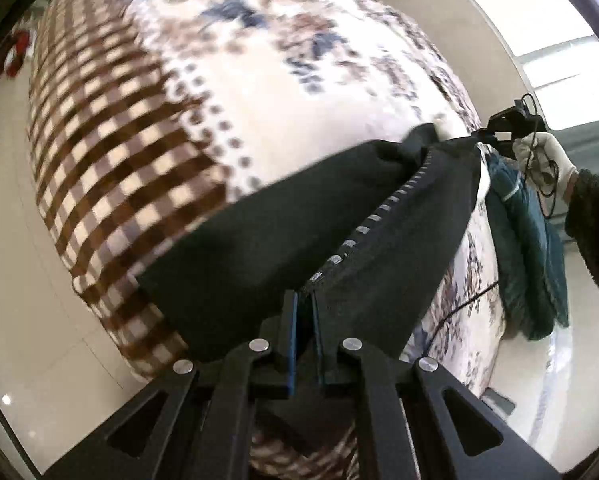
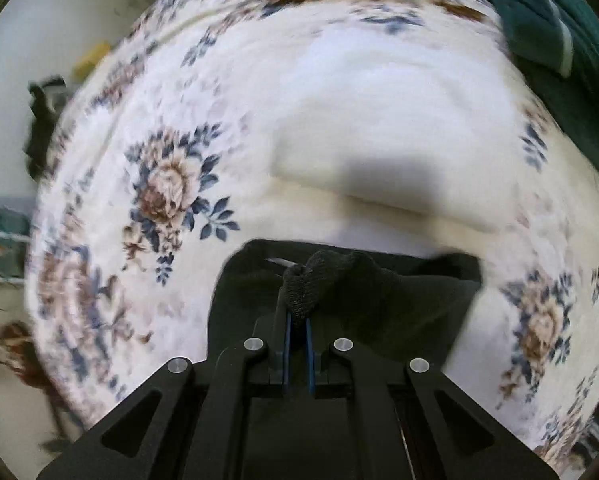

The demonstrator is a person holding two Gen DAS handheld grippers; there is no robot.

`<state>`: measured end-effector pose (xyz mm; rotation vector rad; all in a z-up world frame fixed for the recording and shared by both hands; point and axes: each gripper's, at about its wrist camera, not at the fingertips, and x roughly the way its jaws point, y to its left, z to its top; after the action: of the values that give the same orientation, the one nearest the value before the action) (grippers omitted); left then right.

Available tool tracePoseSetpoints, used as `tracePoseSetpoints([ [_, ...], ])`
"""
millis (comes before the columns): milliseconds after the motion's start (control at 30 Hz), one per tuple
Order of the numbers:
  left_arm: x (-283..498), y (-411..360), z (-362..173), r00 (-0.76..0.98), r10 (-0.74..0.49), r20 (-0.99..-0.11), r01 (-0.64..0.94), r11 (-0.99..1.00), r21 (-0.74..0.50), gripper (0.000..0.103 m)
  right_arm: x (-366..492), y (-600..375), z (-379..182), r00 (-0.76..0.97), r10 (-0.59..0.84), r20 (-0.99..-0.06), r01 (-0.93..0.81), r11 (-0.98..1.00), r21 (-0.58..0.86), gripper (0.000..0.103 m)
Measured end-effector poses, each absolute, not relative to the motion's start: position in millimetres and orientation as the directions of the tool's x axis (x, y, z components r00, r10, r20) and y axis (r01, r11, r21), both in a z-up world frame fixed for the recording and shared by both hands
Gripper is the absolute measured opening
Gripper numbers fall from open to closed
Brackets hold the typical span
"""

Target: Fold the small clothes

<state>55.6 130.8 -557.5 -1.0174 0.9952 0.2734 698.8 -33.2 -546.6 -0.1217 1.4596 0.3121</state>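
A black garment [image 1: 283, 232] with a strip of pale marks along one edge hangs stretched above the bed between both grippers. My left gripper [image 1: 306, 300] is shut on one end of it. My right gripper [image 2: 297, 322] is shut on a bunched corner of the same black garment [image 2: 339, 280] and points straight down at the bed. In the left wrist view the right gripper [image 1: 485, 136] shows at the cloth's far end, held by a white-gloved hand [image 1: 543, 156] with a dark sleeve.
The bed carries a cream blanket with blue-brown flowers [image 2: 171, 188] and a brown checked border [image 1: 111, 168]. A dark green garment [image 1: 527, 240] lies at the bed's edge, also the green garment [image 2: 547, 24]. Pale tiled floor [image 1: 15, 280] surrounds the bed. A bright window [image 1: 539, 28] stands behind.
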Motion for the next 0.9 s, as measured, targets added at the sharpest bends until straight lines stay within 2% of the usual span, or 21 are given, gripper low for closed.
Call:
tracePoseSetpoints([
  [233, 52, 171, -602, 0.543, -0.287, -0.789, -0.638, 0.469, -0.610, 0.005, 691, 52, -617, 0.083, 0.000, -0.997, -0.310, 0.950, -0.026, 0.005],
  [533, 43, 204, -622, 0.501, -0.272, -0.822, -0.701, 0.429, -0.570, 0.003, 685, 92, -655, 0.087, -0.038, -0.995, -0.322, 0.945, -0.064, 0.007],
  [600, 33, 215, -626, 0.508, -0.293, -0.810, -0.715, 0.380, -0.586, 0.005, 683, 88, -658, 0.070, -0.019, -0.997, -0.329, 0.944, -0.041, 0.012],
  [633, 28, 220, -621, 0.505, -0.297, -0.810, -0.720, 0.373, -0.585, 0.005, 681, 84, -657, 0.051, 0.009, -0.999, -0.333, 0.943, -0.008, 0.020],
  [667, 27, 222, -616, 0.491, -0.298, -0.819, -0.724, 0.382, -0.574, 0.007, 677, 78, -654, 0.020, 0.054, -0.998, -0.342, 0.939, 0.044, 0.033],
  [733, 26, 224, -606, 0.474, -0.316, -0.822, -0.720, 0.398, -0.569, 0.023, 658, 57, -638, -0.037, 0.155, -0.987, -0.348, 0.924, 0.158, 0.049],
  [767, 29, 223, -600, 0.452, -0.317, -0.833, -0.723, 0.417, -0.551, 0.048, 647, 47, -630, -0.047, 0.180, -0.983, -0.359, 0.915, 0.184, 0.050],
  [800, 32, 221, -594, 0.449, -0.319, -0.835, -0.715, 0.432, -0.550, 0.060, 631, 35, -620, -0.063, 0.204, -0.977, -0.376, 0.902, 0.213, 0.050],
  [900, 44, 207, -585, 0.410, -0.343, -0.845, -0.676, 0.508, -0.534, 0.060, 571, -15, -600, -0.129, 0.262, -0.956, -0.390, 0.873, 0.292, 0.050],
])
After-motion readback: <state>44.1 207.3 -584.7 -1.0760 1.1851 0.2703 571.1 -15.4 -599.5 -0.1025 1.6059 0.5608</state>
